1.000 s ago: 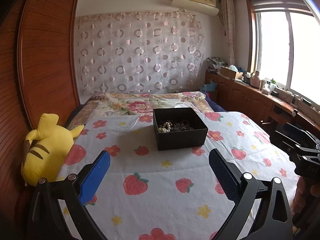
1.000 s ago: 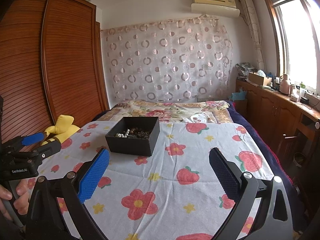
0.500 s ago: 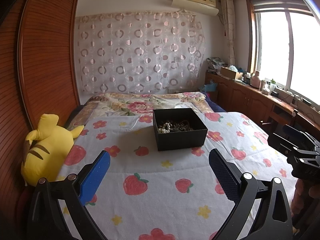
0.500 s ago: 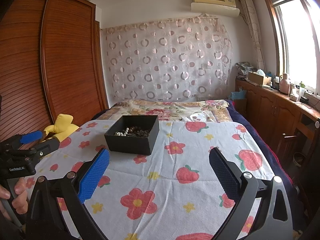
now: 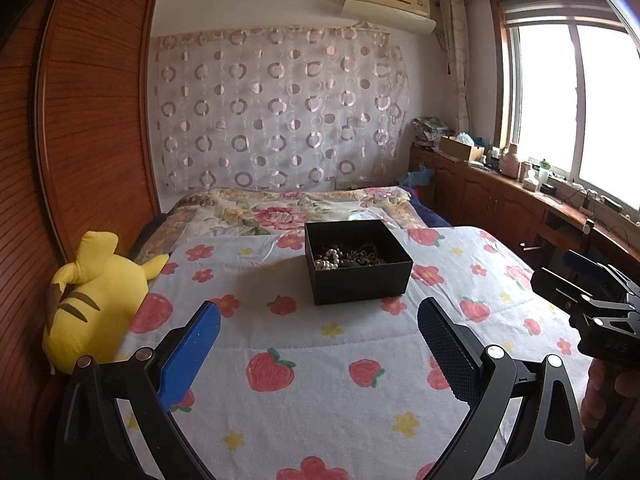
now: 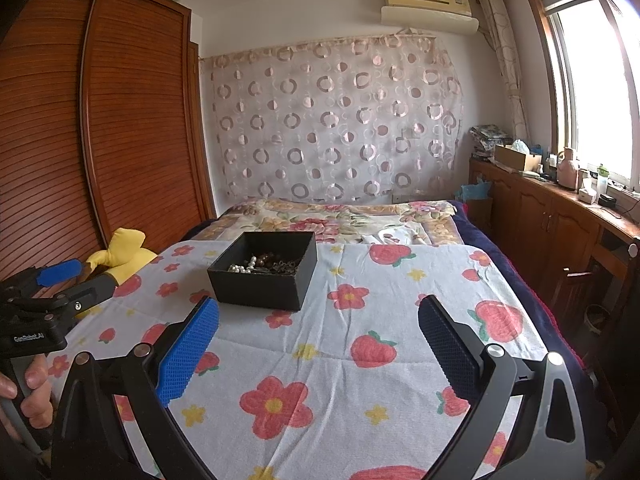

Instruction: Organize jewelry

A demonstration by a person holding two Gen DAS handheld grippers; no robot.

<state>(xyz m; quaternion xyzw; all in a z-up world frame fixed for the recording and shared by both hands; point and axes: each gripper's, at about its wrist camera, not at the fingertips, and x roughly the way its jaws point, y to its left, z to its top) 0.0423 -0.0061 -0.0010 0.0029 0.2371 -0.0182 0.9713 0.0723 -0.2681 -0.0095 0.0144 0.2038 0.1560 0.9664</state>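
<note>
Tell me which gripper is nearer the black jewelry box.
Hard to call; the right gripper looks slightly nearer. Its box sits just ahead and to its left. The left gripper has the box ahead and slightly to its right. Both are open, touching nothing.

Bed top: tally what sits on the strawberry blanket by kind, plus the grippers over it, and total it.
Black box holding tangled jewelry: 1
Yellow plush toy at the bed's left edge: 1
Grippers, both open and empty: 2, left gripper and right gripper
Total: 4
</note>
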